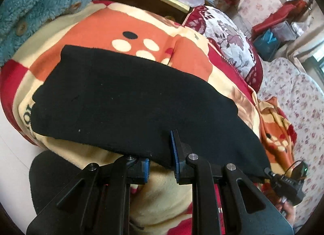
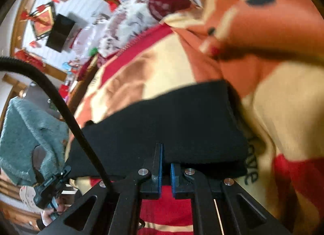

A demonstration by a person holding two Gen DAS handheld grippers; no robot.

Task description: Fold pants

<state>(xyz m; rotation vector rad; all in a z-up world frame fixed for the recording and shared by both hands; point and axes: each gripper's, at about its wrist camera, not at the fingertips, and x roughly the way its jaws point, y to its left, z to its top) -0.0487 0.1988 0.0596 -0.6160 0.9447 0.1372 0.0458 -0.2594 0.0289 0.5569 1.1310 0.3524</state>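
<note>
Right now our left gripper (image 1: 162,154) has its fingers spread at the near hem of the black pants (image 1: 129,101), one finger over the cloth and one short of it, pinching nothing. Our right gripper (image 2: 166,171) also stands slightly apart at its edge of the pants (image 2: 162,125), gripping nothing we can see. The pants lie folded on the blanket (image 1: 129,24) covering the bed. If either gripper closes carelessly, we judge it could catch blanket along with pants, or take only the top layer and pull the fold open. The left view is sharp and shows the pants' whole outline; the blurred right view alone shows the stacked layers at the right end. Farther off, a blue fleece jacket (image 1: 26,6) lies well apart.
</note>
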